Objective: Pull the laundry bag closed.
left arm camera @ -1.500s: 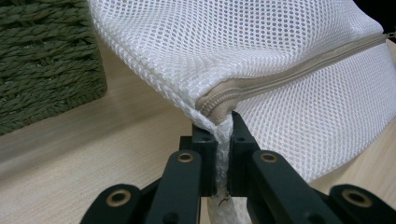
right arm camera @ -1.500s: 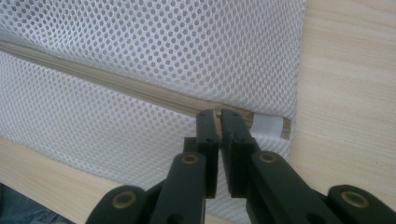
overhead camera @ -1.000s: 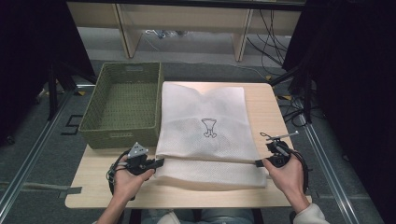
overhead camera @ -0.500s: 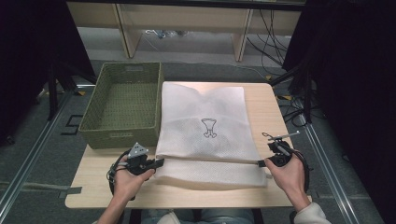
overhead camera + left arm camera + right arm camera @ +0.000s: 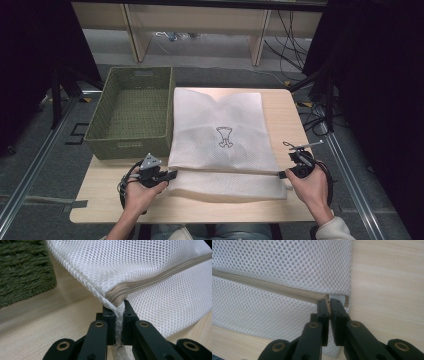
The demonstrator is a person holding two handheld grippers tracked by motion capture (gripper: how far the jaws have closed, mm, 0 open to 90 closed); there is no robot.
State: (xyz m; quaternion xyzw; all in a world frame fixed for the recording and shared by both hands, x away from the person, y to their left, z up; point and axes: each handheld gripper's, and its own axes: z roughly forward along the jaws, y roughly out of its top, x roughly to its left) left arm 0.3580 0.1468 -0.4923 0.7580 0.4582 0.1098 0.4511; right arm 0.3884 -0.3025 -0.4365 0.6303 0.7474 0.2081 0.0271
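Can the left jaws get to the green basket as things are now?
Probably not yet: the left gripper is shut on the mesh bag's corner. The green basket stands close beside it, nothing between.

basket (image 5: 131, 114): green woven, rectangular, empty, on the table's far left part, long side just beside the white fabric
table (image 5: 295, 117): light wood top, bare strip along the right edge and near edge
shelf unit (image 5: 200, 27): pale wood, behind table, on the floor
cables (image 5: 292, 37): black, hanging and trailing at back right
floor (image 5: 45, 150): grey, tape marks at left
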